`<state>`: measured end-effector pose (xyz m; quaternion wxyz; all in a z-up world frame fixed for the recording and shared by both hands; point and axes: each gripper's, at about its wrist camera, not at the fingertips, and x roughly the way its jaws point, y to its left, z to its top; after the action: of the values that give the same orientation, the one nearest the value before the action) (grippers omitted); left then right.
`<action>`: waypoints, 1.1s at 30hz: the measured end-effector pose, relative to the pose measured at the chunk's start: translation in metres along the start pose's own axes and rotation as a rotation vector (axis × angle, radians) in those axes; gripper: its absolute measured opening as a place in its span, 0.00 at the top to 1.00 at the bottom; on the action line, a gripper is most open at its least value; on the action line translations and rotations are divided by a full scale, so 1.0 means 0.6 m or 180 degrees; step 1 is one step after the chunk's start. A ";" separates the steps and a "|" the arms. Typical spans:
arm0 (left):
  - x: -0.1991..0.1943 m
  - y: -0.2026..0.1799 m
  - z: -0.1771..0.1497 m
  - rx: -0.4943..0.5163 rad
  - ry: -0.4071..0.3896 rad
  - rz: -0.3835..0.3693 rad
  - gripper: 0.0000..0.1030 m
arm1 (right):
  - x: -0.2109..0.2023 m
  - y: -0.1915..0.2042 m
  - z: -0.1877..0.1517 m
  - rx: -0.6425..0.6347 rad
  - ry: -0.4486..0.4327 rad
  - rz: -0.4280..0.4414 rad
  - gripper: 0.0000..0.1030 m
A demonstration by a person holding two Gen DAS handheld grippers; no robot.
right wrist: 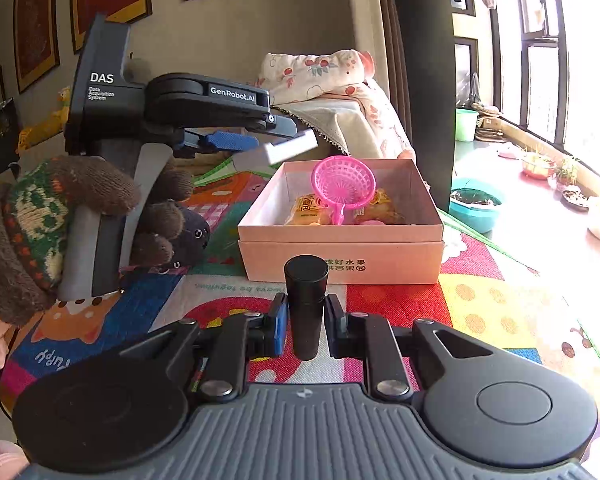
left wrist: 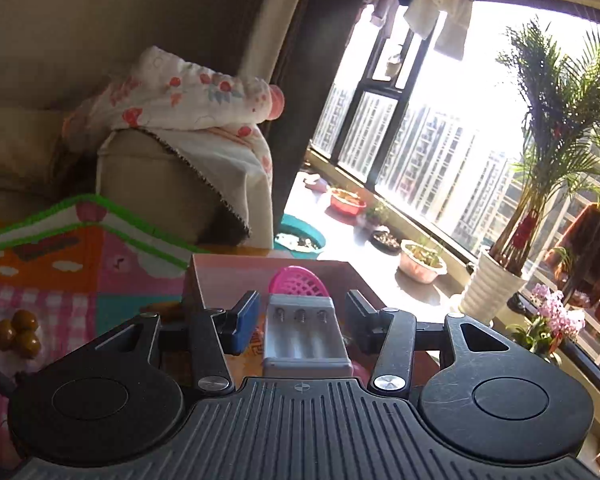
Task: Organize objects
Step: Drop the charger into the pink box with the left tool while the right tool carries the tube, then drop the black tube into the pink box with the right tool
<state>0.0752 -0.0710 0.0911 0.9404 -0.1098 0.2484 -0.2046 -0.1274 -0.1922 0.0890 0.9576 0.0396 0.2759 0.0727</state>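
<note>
Charger (left wrist: 306,334) sits loose between the spread left gripper (left wrist: 303,322) fingers above the pink box (right wrist: 340,256) near the mat's window edge; drop it clear of the pink strainer (right wrist: 342,182), while right gripper (right wrist: 306,322) clamps the black cylinder (right wrist: 306,304).

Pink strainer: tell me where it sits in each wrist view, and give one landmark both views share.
Left wrist: the pink strainer peeks up at lower centre, just behind the grey battery charger between the open left gripper fingers.
Right wrist: the strainer is mid-frame, inside the pink box.
Shared landmark: the floral blanket on the sofa arm.
</note>
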 end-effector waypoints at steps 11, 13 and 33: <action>-0.115 0.071 -0.098 -0.0094 0.0355 -0.0186 0.50 | 0.016 -0.038 0.023 0.0179 -0.0034 -0.0038 0.82; -0.139 0.084 -0.125 -0.0109 0.0436 -0.0180 0.50 | 0.017 -0.047 0.060 0.0169 -0.0164 -0.0041 0.82; -0.201 0.214 -0.158 -0.0544 0.0256 0.0466 0.50 | 0.160 -0.017 0.095 -0.0142 0.0258 -0.0358 0.07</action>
<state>-0.0263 0.0867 0.0217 0.9293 -0.1629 0.3099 -0.1178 -0.0155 -0.1890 0.0856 0.9489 -0.0003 0.3146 0.0265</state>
